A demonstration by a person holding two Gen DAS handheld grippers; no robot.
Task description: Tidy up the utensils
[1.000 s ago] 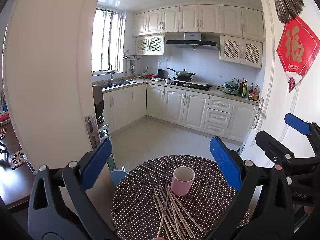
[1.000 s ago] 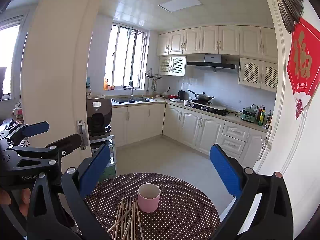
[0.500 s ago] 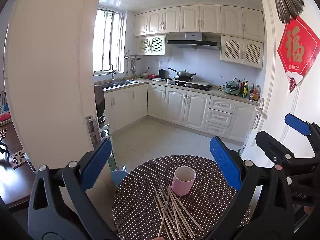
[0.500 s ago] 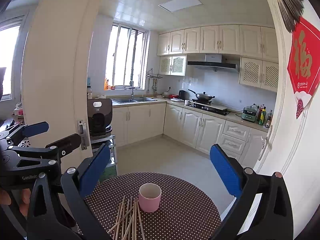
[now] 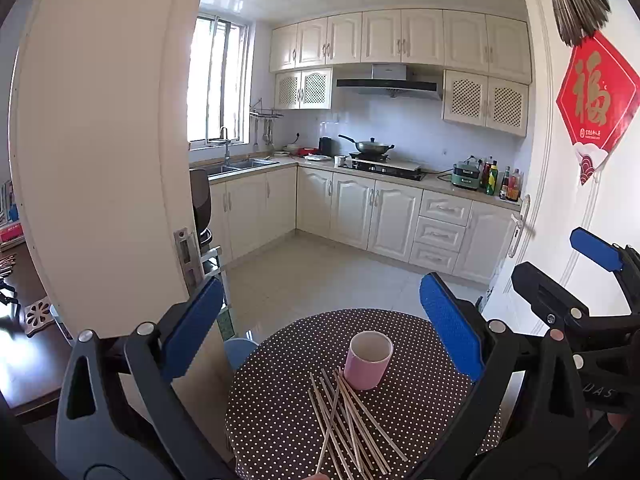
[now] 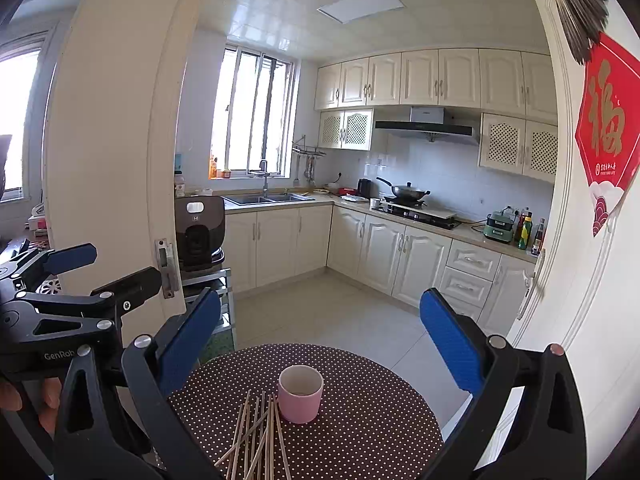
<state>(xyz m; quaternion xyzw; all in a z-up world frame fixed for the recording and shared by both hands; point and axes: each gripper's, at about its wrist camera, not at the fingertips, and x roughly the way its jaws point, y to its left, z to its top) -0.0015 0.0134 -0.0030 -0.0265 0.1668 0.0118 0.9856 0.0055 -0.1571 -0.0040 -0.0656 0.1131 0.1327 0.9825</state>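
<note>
Chopsticks [image 5: 348, 420]: a loose, crossed pile of wooden sticks is seen on the round dotted worktop [image 5: 420, 408], just beside the near side of the pink cup [image 5: 369, 359]; some tips lie at the cup's base.
Pink cup: shown upright near the middle of the worktop; nothing is seen inside it.
Left hand-held gripper [image 5: 324, 328]: its blue pads are spread wide apart and nothing is held; cup and chopsticks are framed between them, below and ahead, untouched.
Right hand-held gripper [image 6: 320, 336]: likewise spread wide and empty, held above the worktop; the chopsticks appear left of the cup here.
Left wrist view only: the right hand-held gripper is seen at the right edge.
Right wrist view only: the left hand-held gripper is seen at the left edge, with fingers [image 6: 24, 400] of a hand beneath it; a black appliance [image 6: 199, 229] on a rack is shown fully.
</note>
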